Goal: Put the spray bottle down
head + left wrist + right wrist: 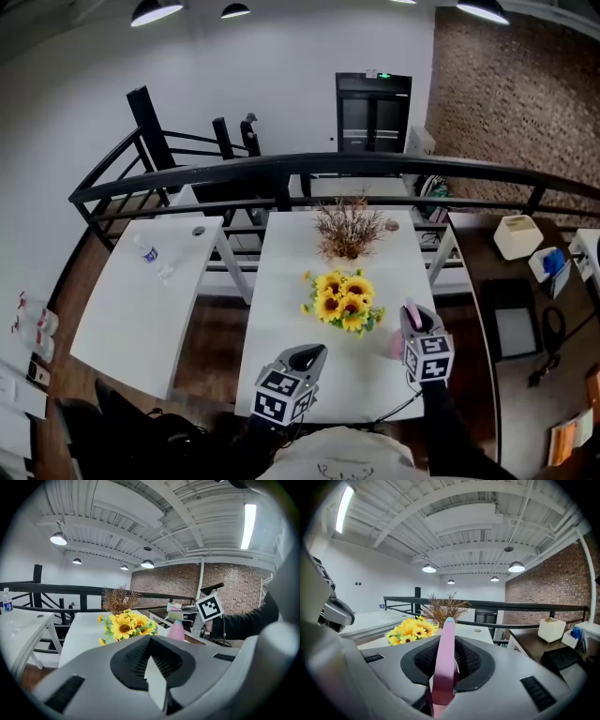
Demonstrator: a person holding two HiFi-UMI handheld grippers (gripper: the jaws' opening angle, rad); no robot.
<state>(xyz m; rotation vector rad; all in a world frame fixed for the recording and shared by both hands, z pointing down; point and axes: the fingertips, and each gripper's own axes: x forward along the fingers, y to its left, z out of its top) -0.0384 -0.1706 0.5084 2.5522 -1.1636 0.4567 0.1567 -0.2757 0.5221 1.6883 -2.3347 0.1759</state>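
Note:
My right gripper [411, 323] is shut on a pink spray bottle [397, 346] near the right edge of the white table [281, 281]. Its pink trigger part [445, 658] sticks up between the jaws in the right gripper view. From the left gripper view the spray bottle [176, 629] shows beside the sunflowers, with its base hidden, so I cannot tell whether it rests on the table. My left gripper [305, 358] hovers over the table's front edge, jaws together and nothing between them [154, 686].
A bunch of sunflowers [343, 302] sits mid-table with a dried plant [348, 228] behind it. A second white table [131, 309] at the left carries a water bottle [145, 251]. A dark desk at the right holds a white box [517, 236]. A black railing [281, 169] runs behind.

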